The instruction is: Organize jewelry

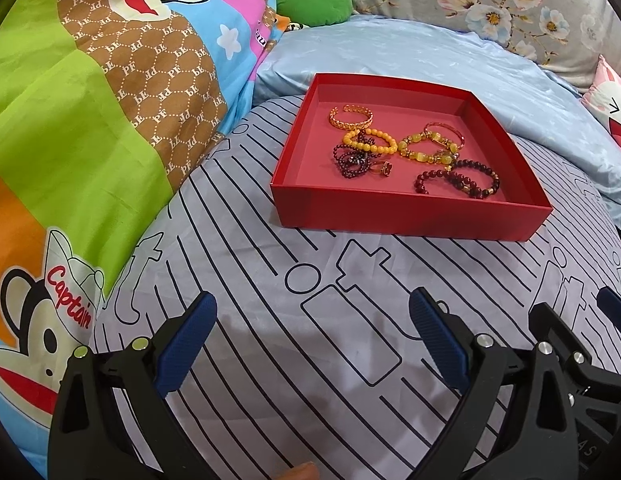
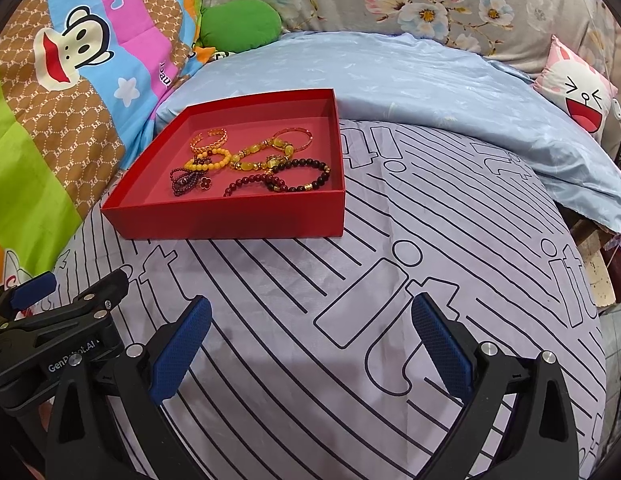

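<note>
Ahead of your left gripper (image 1: 312, 344), the open red box (image 1: 406, 216) holds gold, yellow and dark-red bracelets (image 1: 456, 178) lying flat, clustered together.

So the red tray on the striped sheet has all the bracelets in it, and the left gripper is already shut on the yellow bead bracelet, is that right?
Not quite. The left gripper is open and holds nothing; its fingers hang over the striped sheet, short of the red tray. The left wrist view shows this. The yellow bead bracelet lies in the tray with the others.
</note>
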Motion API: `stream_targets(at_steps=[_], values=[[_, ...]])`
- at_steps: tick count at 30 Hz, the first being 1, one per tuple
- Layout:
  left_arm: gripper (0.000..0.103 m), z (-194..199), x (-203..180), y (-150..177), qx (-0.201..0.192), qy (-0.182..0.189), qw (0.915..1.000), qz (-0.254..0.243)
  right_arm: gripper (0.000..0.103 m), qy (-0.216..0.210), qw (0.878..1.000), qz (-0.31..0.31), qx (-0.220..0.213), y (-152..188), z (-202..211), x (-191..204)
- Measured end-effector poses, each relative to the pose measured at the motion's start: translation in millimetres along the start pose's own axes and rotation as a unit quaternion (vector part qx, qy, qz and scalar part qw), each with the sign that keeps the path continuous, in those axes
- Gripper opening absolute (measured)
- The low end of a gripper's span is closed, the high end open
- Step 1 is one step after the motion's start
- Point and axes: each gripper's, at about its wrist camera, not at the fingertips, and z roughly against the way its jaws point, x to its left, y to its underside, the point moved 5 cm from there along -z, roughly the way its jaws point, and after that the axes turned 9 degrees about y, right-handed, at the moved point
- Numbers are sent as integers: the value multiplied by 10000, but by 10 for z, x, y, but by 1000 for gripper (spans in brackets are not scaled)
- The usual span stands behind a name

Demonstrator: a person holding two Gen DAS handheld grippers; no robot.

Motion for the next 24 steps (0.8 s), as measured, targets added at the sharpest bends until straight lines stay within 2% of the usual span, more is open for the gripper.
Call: stream_targets(at_steps=[24], values=[[92, -11, 15, 38, -2, -31, 10000, -7, 97, 6, 10000, 45, -10, 34, 29, 16]])
